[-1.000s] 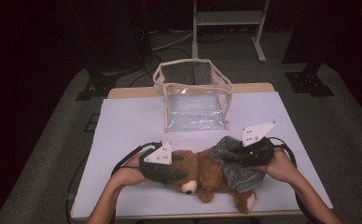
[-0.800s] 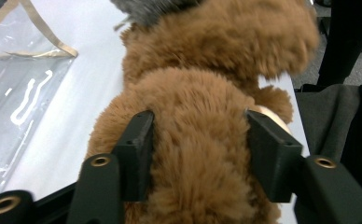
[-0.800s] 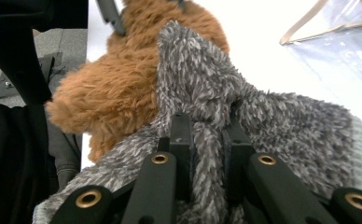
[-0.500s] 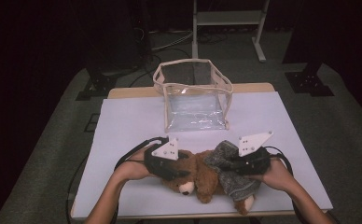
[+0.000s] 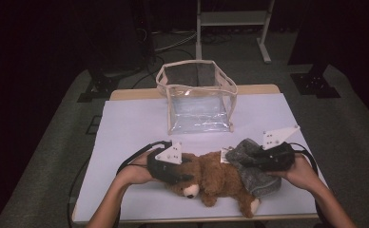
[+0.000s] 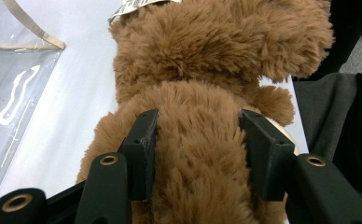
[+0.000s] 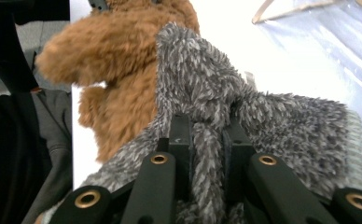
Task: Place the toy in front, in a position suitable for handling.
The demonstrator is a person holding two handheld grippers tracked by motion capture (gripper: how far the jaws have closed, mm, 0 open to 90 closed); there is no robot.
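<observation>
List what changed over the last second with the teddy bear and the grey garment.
The right gripper, shut on the fuzzy grey knit garment, drew it leftward along the brown plush teddy bear. The left gripper kept its grip on the bear's head. The clear plastic bag stayed put.

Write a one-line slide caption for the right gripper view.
Right gripper pinching a fold of fuzzy grey cloth beside a brown teddy bear on the white table.
</observation>
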